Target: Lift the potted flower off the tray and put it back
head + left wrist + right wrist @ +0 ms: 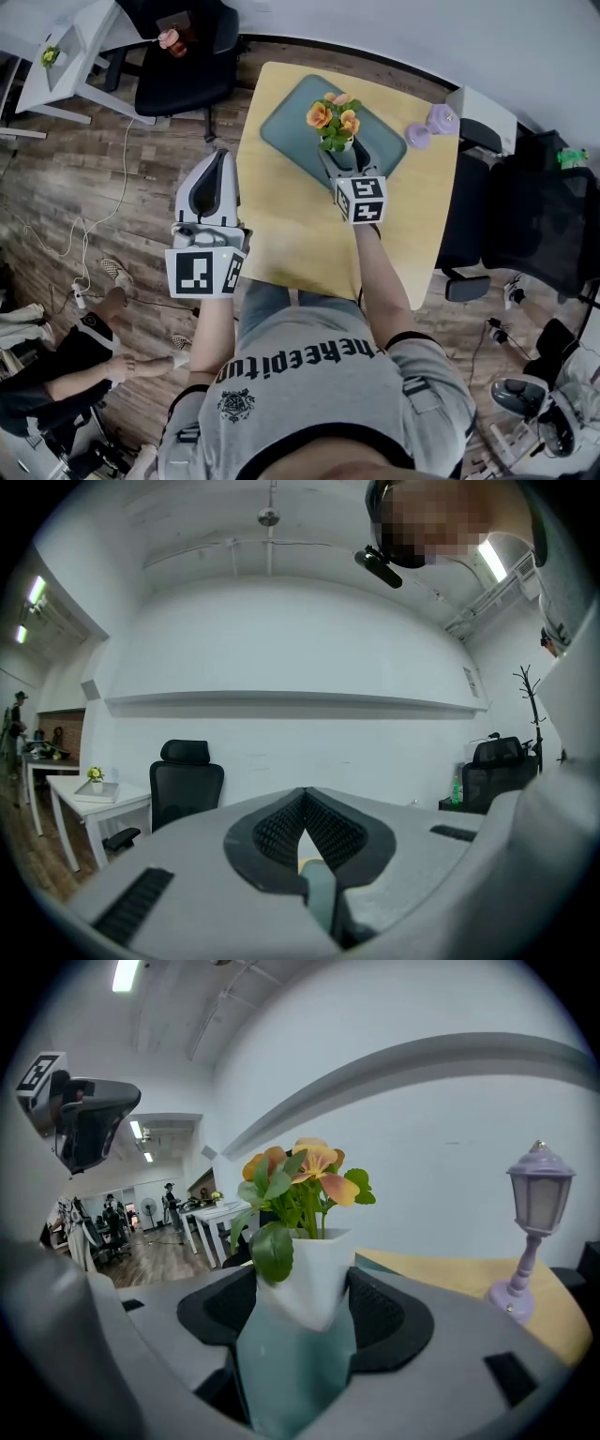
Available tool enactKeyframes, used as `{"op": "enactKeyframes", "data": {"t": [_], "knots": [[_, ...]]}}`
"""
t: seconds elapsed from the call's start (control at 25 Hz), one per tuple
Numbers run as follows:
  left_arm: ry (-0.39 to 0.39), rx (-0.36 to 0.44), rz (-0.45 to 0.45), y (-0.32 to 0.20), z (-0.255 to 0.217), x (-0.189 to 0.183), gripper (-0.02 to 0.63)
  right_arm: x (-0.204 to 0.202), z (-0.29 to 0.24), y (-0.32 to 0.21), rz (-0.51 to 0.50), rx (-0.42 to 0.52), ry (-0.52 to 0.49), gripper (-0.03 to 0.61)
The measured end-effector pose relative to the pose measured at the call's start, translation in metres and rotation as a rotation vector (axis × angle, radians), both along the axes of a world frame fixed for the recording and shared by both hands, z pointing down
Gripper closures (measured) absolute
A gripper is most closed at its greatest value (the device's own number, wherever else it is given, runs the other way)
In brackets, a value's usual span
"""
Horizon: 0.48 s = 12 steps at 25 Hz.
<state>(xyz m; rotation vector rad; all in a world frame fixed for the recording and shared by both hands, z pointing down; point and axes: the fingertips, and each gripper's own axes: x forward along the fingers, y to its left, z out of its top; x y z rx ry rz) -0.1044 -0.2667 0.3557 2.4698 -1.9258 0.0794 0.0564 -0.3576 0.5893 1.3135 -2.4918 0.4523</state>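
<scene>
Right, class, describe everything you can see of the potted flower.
The potted flower has orange-yellow blooms and green leaves in a white, faceted, matte pot. It stands upright, clamped at the pot's sides by the fingers of the right gripper, over the teal tray on the yellow table. Whether its base touches the tray is unclear.

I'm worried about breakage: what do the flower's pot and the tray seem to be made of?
Pot: matte white, crisp faceted walls, no glaze shine. Likely plastic, possibly unglazed ceramic.
Tray: dull grey-green, rounded corners, even colour. Probably plastic or silicone.
</scene>
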Motion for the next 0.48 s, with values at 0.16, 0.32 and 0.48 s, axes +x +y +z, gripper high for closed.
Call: {"op": "enactKeyframes", "data": {"t": [0.16,0.32,0.48], "knots": [[-0.003,-0.009,-0.009,-0.001,0.003,0.001,0.611,0.003,0.012,-0.004,-0.001,-0.03,0.005,0.267],[-0.008,-0.02,-0.019,-0.001,0.006,0.0,0.611,0.001,0.022,-0.008,-0.01,-0.057,0.019,0.267],[-0.012,-0.029,-0.026,-0.001,0.01,-0.003,0.611,0.0,0.031,-0.012,-0.016,-0.074,0.04,0.267]]}}
